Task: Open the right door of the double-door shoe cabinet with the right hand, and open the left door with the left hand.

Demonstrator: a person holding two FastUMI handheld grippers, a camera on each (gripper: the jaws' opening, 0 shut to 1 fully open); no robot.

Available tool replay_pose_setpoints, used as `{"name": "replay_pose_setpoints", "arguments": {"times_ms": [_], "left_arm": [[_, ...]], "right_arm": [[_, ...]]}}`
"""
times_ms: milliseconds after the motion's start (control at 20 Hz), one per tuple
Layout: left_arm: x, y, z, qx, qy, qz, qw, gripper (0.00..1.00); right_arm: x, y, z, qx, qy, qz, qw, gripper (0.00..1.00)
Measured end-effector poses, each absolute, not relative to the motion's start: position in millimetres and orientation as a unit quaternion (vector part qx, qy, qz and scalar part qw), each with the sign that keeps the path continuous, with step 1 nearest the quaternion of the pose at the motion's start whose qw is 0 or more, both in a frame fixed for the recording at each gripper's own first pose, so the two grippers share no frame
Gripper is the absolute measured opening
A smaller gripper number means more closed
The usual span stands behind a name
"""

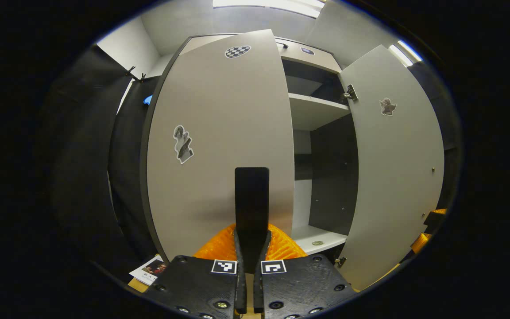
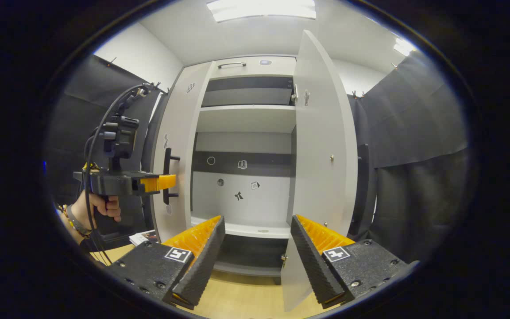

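1. Left gripper [image 1: 252, 248]: fingers clamped on the left door's handle [image 1: 252, 199], its long axis vertical, dead ahead
2. Right gripper [image 2: 257, 248]: fingers apart, holding nothing
3. Left door [image 1: 219, 146] ajar; right door [image 2: 321, 146] swung wide
4. Stickers present, no legible writing

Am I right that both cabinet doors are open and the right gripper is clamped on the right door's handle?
Not quite. Both doors are open, but the right gripper view shows the right gripper open and clear of the right door. The left gripper is at the left door's handle.
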State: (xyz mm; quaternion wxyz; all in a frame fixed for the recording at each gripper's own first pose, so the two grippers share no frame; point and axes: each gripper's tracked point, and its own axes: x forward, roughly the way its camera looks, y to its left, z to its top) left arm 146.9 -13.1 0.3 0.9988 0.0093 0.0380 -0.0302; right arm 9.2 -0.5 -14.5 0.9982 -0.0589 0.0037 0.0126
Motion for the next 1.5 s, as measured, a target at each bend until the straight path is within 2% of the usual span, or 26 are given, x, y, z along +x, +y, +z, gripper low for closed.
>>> {"name": "replay_pose_setpoints", "arguments": {"times_ms": [350, 550, 750, 1150, 1250, 1300, 1350, 1500], "left_arm": [[125.2, 1.8, 3.3, 0.007, 0.031, -0.029, 0.999, 0.05], [104.8, 17.1, 7.8, -0.001, 0.030, -0.026, 0.999, 0.05], [86.7, 42.7, 9.8, 0.010, 0.029, -0.004, 1.000, 0.05], [65.2, 94.8, 11.5, 0.028, 0.025, 0.042, 0.998, 0.02], [60.4, 112.6, 7.9, 0.038, 0.028, 0.057, 0.997, 0.02], [59.3, 121.5, 7.0, 0.041, 0.024, 0.064, 0.997, 0.02], [57.7, 134.5, 5.7, 0.045, 0.021, 0.075, 0.996, 0.02], [55.9, 152.4, 1.1, 0.005, 0.020, 0.059, 0.998, 0.00]], "right_arm": [[10.6, 11.3, -14.5, -0.062, 0.004, 0.013, 0.998, 0.91], [15.8, 23.3, -14.4, -0.060, 0.002, 0.021, 0.998, 0.93], [21.7, 40.0, -18.0, -0.055, 0.005, 0.033, 0.998, 0.91], [21.6, 63.3, -19.8, -0.060, 0.008, 0.041, 0.997, 0.94], [21.3, 63.0, -19.8, -0.063, 0.009, 0.037, 0.997, 0.90], [21.0, 63.6, -19.1, -0.063, 0.009, 0.037, 0.997, 0.94], [20.9, 64.4, -18.1, -0.062, 0.008, 0.037, 0.997, 0.91], [20.5, 64.9, -15.6, -0.062, 0.006, 0.036, 0.997, 0.93]]}}
